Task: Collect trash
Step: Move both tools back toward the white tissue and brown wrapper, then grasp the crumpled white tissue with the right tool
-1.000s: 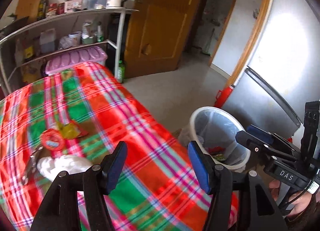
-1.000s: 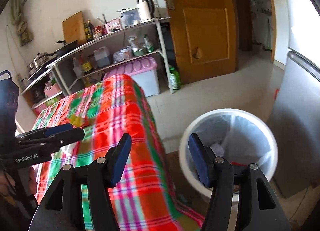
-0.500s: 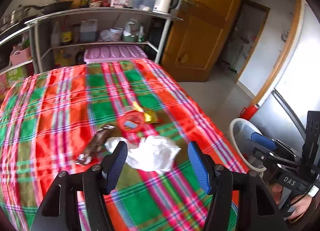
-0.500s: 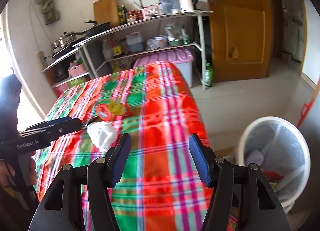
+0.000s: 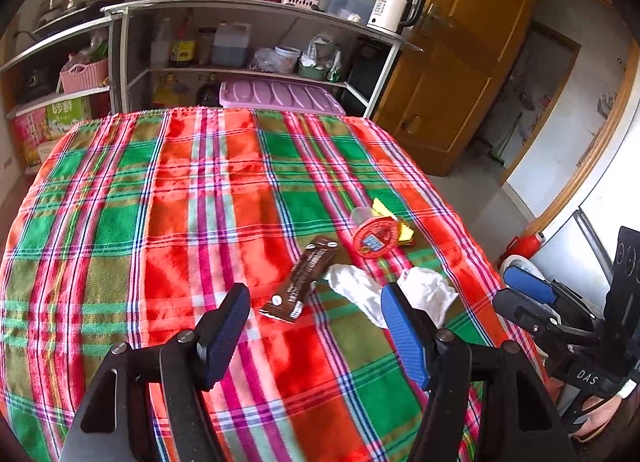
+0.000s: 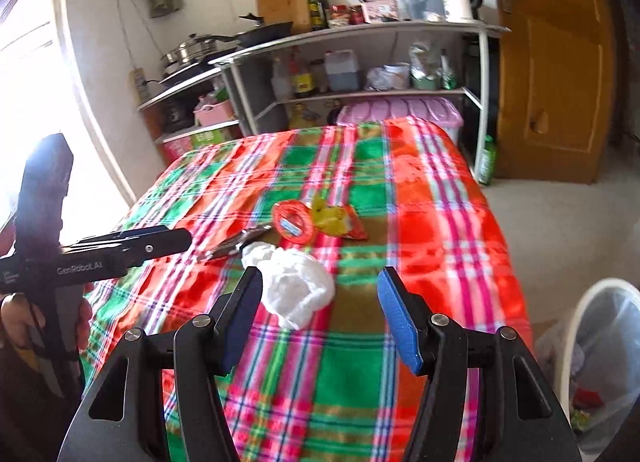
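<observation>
Left wrist view: the plaid tablecloth (image 5: 168, 222) fills the frame. The left gripper (image 5: 316, 336) hangs over its near edge, jaws opening with nothing between them. Right of it, the right gripper (image 6: 320, 314) is spread wide and empty. The white bin (image 6: 600, 362) stands on the floor at the right. Near the cloth's right side lie crumpled white tissue (image 5: 424, 290), a brown wrapper (image 5: 304, 278), a red lid (image 5: 374, 238) and a yellow wrapper (image 5: 404, 228).

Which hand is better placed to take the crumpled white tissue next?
Probably the right gripper: the crumpled white tissue lies just ahead between its open jaws. The left gripper, jaws opening, faces the brown snack wrapper instead.
</observation>
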Motion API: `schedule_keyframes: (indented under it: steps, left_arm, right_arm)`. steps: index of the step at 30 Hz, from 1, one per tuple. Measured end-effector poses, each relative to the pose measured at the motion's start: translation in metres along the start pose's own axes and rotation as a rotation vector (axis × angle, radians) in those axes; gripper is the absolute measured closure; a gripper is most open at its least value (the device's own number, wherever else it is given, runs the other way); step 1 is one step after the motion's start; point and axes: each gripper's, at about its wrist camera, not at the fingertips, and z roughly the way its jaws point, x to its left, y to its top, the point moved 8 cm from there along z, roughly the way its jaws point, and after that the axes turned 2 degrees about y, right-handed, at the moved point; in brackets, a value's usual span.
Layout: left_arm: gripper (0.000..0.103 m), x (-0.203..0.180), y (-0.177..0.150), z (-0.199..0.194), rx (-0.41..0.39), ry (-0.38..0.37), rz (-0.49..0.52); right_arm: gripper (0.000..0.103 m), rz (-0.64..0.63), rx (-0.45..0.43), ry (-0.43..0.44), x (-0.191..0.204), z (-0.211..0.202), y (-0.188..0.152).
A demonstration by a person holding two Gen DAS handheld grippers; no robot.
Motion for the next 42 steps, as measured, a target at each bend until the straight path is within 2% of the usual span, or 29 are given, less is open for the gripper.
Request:
schedule_keyframes:
  steps: [3,9,20,27,30,34,38,42]
  left_arm:
    - [0.035,0.009,0.0,0.005,0.007,0.001,-0.008]
    - [0.035,0.02,0.003,0.019,0.027,-0.019,-0.034]
    - [0.035,0.023,0.006,0.035,0.047,-0.023,-0.019]
    - [0.035,0.021,0.006,0.042,0.058,-0.03,-0.016]
    - [0.035,0.02,0.006,0.045,0.062,-0.042,-0.015]
    - [0.035,0.02,0.007,0.048,0.066,-0.039,-0.014]
    - [0.035,0.017,0.007,0.052,0.072,-0.035,-0.003]
    - [0.035,0.012,0.006,0.057,0.083,-0.035,0.015]
  right_arm:
    - [0.042,-0.033,-0.008,0.006,0.009,0.009,0.003]
    - [0.042,-0.058,0.059,0.031,0.016,0.037,0.002]
    - [0.042,-0.092,0.154,0.055,0.024,0.073,-0.009]
    - [0.042,-0.159,0.233,0.019,0.033,0.09,-0.024]
    - [0.042,-0.173,0.246,-0.016,0.032,0.094,-0.028]
    - [0.043,-0.143,0.24,-0.001,0.028,0.092,-0.027]
    - [0.064,-0.099,0.231,-0.025,0.018,0.089,-0.024]
    - [0.071,-0.07,0.226,-0.028,0.012,0.087,-0.023]
